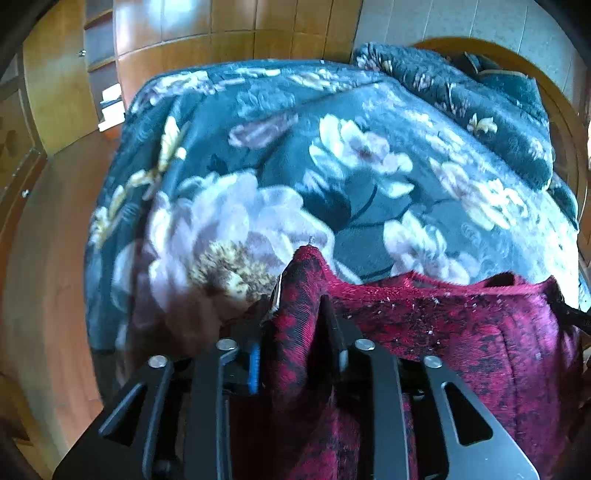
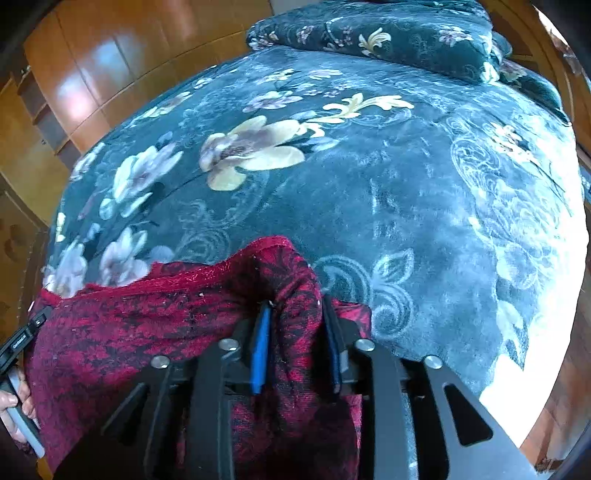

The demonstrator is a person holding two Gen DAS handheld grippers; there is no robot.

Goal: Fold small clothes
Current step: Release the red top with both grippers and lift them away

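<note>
both grippers, left (image 1: 301,295) and right (image 2: 295,306), pinch red garment (image 1: 443,332) over bed (image 2: 369,184).

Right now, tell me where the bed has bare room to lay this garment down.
Free: the floral blanket ahead of the red garment, as far as the folded blanket pile at the far end. Crowded: the near edge, where the garment spans the left gripper and right gripper.

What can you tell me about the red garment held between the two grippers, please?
The red garment is a dark crimson woven fabric with a mottled black pattern and pale lint specks. It hangs stretched between the left gripper and the right gripper, a bunched corner poking up between each pair of fingers. Its upper edge sags slightly over the floral blanket.
</note>
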